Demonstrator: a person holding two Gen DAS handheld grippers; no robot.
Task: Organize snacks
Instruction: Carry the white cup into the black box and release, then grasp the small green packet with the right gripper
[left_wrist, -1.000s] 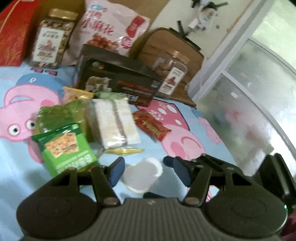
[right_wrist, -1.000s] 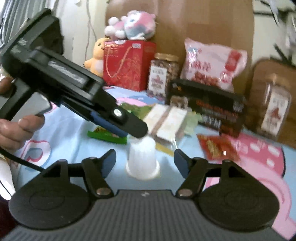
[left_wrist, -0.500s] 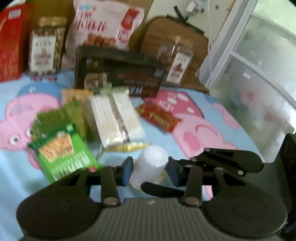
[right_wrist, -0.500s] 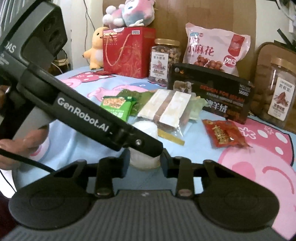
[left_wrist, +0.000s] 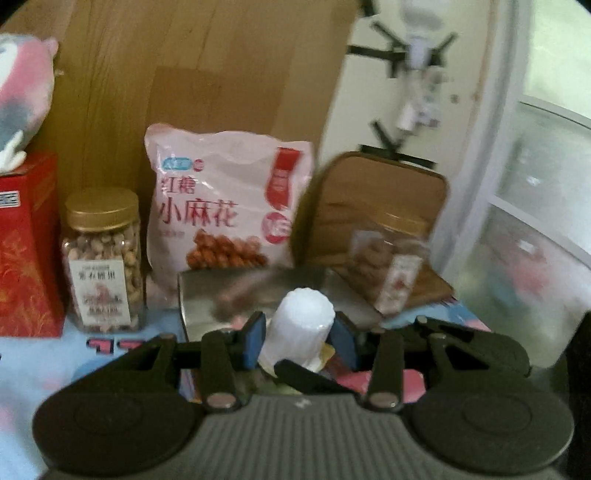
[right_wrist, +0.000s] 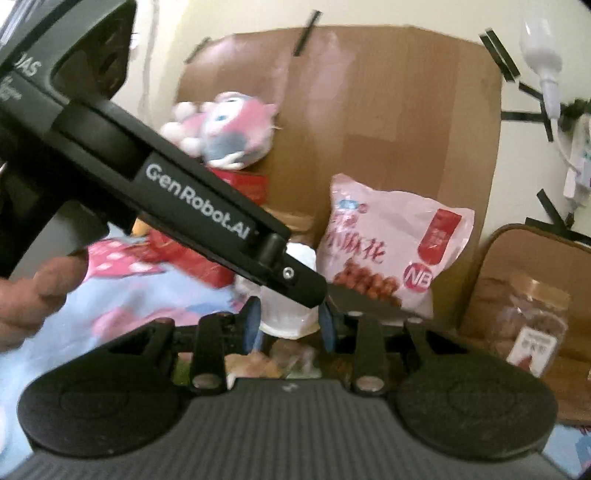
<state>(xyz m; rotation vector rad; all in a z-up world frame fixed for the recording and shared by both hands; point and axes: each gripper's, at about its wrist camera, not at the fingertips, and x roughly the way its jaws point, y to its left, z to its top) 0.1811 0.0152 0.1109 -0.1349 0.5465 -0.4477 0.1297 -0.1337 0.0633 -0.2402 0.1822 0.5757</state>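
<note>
Since the earlier frames both grippers have come up off the blue cartoon cloth (left_wrist: 22, 369) with the white jelly cup (left_wrist: 301, 325) clamped between them. The flat snack packets that filled the middle of both views are now almost wholly hidden below the gripper bodies, and the back row of goods fills the frames instead.

Largest in both views is the brown cardboard sheet (right_wrist: 388, 122) on the wall, across the upper centre. Below it leans the pink bag of twisted dough snacks (left_wrist: 225, 206), centre in the left wrist view and right of centre in the right wrist view. A red gift box (left_wrist: 26, 251) sits at the left edge with a pink plush toy (right_wrist: 232, 136) on top. A dark box (left_wrist: 251, 291), blurred, lies just in front of the pink bag. A gold-lidded nut jar (left_wrist: 103, 262) stands between the red box and the bag; a second jar (right_wrist: 532, 325), blurred, stands at the right against a brown board (left_wrist: 384, 206).

The left gripper (left_wrist: 295, 339) pinches the cup, upside down and tilted, bottom centre of its frame. The right gripper (right_wrist: 290, 325) also squeezes the cup, from another side, with a left finger crossing in front of it. A person's hand (right_wrist: 33, 295) grips the left tool at the left edge.
</note>
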